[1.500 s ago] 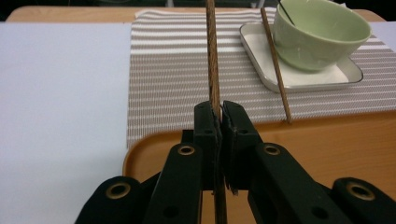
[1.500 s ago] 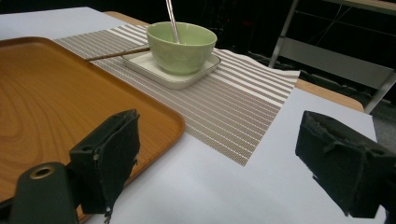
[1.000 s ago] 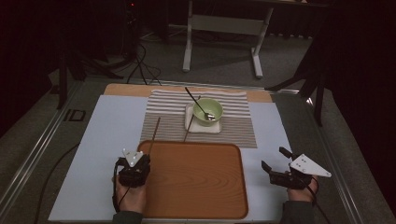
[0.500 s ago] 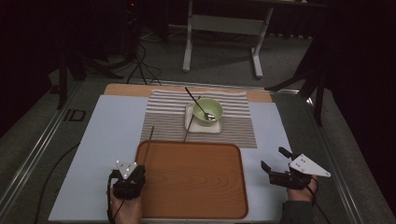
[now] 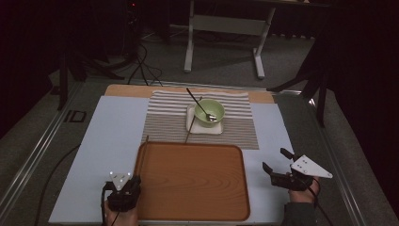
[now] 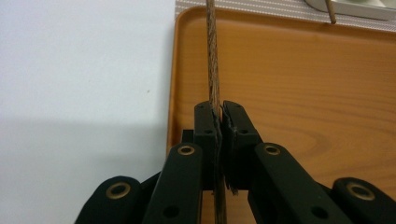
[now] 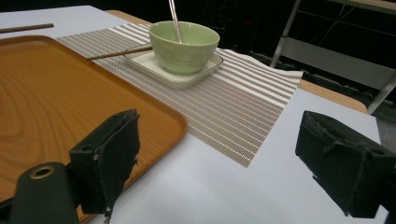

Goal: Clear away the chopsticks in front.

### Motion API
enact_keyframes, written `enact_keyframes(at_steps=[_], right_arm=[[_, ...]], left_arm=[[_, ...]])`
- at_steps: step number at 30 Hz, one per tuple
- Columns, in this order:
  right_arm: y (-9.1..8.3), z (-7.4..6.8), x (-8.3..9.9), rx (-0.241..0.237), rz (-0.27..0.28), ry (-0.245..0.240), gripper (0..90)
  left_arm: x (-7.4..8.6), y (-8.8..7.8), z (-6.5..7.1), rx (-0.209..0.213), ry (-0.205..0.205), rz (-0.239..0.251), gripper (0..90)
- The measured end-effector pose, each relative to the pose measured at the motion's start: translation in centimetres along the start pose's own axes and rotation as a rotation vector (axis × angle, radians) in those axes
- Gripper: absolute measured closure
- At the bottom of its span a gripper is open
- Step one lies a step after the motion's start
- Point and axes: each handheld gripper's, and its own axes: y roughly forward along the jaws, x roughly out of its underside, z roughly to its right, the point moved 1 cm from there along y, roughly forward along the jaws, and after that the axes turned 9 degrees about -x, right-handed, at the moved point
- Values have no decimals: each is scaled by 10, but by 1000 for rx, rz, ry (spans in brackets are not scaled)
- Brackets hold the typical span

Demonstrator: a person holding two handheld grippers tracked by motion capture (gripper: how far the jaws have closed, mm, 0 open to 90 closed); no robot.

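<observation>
Down at the lower left of the high view, the left gripper (image 5: 123, 184) is sitting beside the wooden tray (image 5: 190, 214), while the right gripper (image 5: 282, 168) at the lower right is standing spread. Centre frame in the left gripper view, the jaws are pinching a thin brown chopstick (image 6: 213, 56) running up over the tray's left rim. Upper middle of the right gripper view, a green bowl (image 7: 183, 45) is resting on a white dish (image 7: 171, 73).
</observation>
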Motion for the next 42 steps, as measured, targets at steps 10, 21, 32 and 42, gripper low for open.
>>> enact_keyframes(at_steps=[10,21,32,42], right_arm=[[2,-1,0,-7,0,-2,131],[2,0,-1,-8,0,-2,131],[2,0,-1,-7,5,-1,131],[1,0,-1,-8,6,0,131]], left_arm=[[18,-9,-1,-15,-9,-21,860],[24,-1,1,-32,7,-40,855],[21,2,2,-36,35,-43,833],[24,1,3,-34,48,-39,752]])
